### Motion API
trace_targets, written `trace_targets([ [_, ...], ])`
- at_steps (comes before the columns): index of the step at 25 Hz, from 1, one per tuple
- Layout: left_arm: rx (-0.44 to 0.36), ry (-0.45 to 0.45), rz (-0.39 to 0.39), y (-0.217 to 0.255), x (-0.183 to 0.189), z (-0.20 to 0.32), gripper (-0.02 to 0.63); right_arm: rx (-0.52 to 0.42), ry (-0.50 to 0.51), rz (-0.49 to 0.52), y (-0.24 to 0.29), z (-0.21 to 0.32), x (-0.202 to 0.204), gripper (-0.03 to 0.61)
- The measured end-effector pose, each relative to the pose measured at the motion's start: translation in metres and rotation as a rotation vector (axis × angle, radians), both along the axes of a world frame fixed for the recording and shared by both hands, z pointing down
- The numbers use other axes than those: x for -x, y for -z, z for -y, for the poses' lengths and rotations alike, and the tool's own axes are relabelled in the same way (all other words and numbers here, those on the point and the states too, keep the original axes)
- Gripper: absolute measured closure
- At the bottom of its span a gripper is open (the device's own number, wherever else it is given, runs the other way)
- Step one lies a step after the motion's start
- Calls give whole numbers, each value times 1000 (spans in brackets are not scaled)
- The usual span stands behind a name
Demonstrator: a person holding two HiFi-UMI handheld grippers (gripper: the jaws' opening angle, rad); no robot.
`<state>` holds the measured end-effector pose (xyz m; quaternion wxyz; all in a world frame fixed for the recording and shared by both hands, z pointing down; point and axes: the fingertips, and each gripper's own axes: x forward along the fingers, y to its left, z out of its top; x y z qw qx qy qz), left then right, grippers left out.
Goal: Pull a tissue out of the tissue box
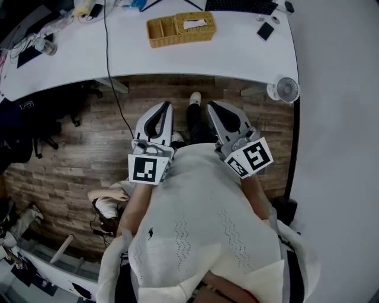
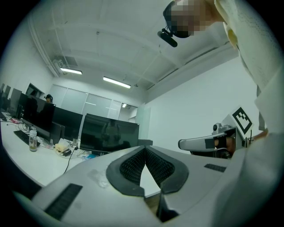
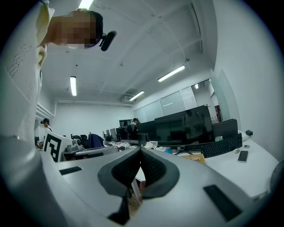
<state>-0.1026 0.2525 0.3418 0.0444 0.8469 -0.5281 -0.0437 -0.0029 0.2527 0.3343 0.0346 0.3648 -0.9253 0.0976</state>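
A wicker tissue box (image 1: 180, 28) stands on the white desk (image 1: 237, 56) at the far side, with a white tissue (image 1: 195, 23) showing in its top slot. Part of the box (image 3: 195, 158) also shows in the right gripper view, below the monitors. My left gripper (image 1: 166, 108) and right gripper (image 1: 213, 106) are held close to the person's chest, over the wooden floor and short of the desk edge. Both are shut, tips touching, with nothing between them (image 2: 145, 148) (image 3: 140, 150). They point level, toward the desk.
A keyboard (image 1: 240, 6) and a phone (image 1: 265, 31) lie on the desk to the right of the box. A small fan (image 1: 286, 90) sits at the desk's right corner. A black cable (image 1: 112, 77) hangs off the desk. Dark monitors (image 2: 108, 133) line the desk.
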Motion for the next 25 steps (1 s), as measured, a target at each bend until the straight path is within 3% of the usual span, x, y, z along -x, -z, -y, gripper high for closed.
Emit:
trace_targets([
  [12,30,42,17,-12,6,69,600,12,70,-7,-10,76,12,577],
  [25,35,84,48,-7,-13,157,598,23,148,6,-13,178,2,577],
])
